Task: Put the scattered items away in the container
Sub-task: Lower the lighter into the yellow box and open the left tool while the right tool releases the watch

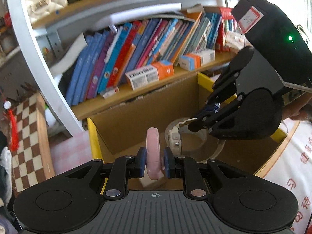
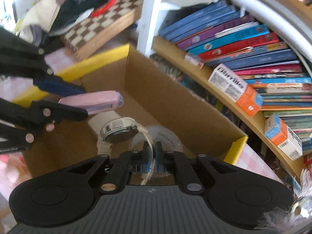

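Observation:
An open cardboard box (image 1: 148, 105) with yellow flap edges stands below a bookshelf; in the right wrist view the box (image 2: 175, 101) fills the middle. My left gripper (image 1: 154, 160) is shut on a flat pink case (image 1: 153, 148), held on edge over the box's near rim. From the right, that left gripper (image 2: 78, 102) pinches the pink case (image 2: 93, 100) from the left side. My right gripper (image 2: 153, 156) is shut on the translucent strap of a white wristwatch (image 2: 117, 129), which hangs over the box's inside. In the left view the right gripper (image 1: 202, 115) holds the watch (image 1: 175, 138) above a clear tape roll (image 1: 212, 150).
A bookshelf (image 1: 136, 95) packed with leaning books and small orange-and-white cartons (image 1: 149, 74) rises right behind the box. A chessboard box (image 1: 29, 136) stands at the left on a pink checked cloth (image 1: 70, 150). A person's hand (image 1: 298, 111) grips the right tool.

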A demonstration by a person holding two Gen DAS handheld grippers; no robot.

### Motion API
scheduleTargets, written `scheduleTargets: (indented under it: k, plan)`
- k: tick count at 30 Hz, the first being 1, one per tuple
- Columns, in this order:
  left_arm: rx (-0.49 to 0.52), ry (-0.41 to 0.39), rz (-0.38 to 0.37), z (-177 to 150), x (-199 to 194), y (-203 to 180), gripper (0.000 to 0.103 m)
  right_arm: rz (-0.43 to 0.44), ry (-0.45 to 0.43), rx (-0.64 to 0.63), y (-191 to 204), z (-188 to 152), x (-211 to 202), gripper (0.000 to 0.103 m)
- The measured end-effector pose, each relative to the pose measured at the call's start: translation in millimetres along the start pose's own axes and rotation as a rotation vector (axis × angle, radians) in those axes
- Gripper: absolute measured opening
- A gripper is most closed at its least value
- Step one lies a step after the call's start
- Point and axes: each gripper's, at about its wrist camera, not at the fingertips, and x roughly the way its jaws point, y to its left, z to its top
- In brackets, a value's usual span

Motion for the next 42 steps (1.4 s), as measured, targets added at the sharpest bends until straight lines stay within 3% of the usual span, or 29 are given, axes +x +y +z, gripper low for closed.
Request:
scheduleTargets:
  k: [13, 27, 29, 32, 34, 35, 36, 37, 39, 42]
  plan:
    - [0.032, 0.116, -0.031, -0.6, 32.0, -3.6, 0.018, 0.059, 0.097, -0.19, 19.4, 6.9, 28.3, 0.005]
    - [0.056, 0.139, -0.056, -4.3, 33.7, -9.6, 0.021, 0.065, 0.086, -0.161, 16.7, 6.0, 29.6, 0.01]
    - [0.06, 0.134, -0.056, -5.0, 31.9, -11.1, 0.027, 0.063, 0.083, -0.154, 15.8, 5.7, 29.7, 0.012]
    - [0.068, 0.118, -0.04, -5.0, 26.9, -13.5, 0.043, 0.059, 0.076, -0.143, 14.3, 5.0, 28.8, 0.015]
    - [0.068, 0.098, -0.023, -4.3, 22.7, -13.3, 0.059, 0.055, 0.066, -0.133, 13.0, 4.5, 27.0, 0.025]
    - [0.067, 0.087, -0.02, -4.0, 19.7, -13.4, 0.062, 0.05, 0.057, -0.125, 11.6, 4.6, 24.9, 0.03]
    - [0.068, 0.079, -0.014, -3.8, 16.7, -13.6, 0.065, 0.047, 0.045, -0.115, 9.8, 4.9, 22.2, 0.049]
    - [0.069, 0.072, -0.007, -3.5, 13.8, -13.8, 0.068, 0.048, 0.029, -0.1, 7.2, 5.6, 18.2, 0.057]
    - [0.072, 0.059, 0.006, -2.9, 8.0, -14.2, 0.07, 0.051, -0.001, -0.073, 2.2, 7.1, 10.4, 0.065]
    - [0.073, 0.036, 0.02, -2.4, -2.3, -15.6, 0.074, 0.039, -0.035, -0.056, -1.8, 7.6, -1.0, 0.067]
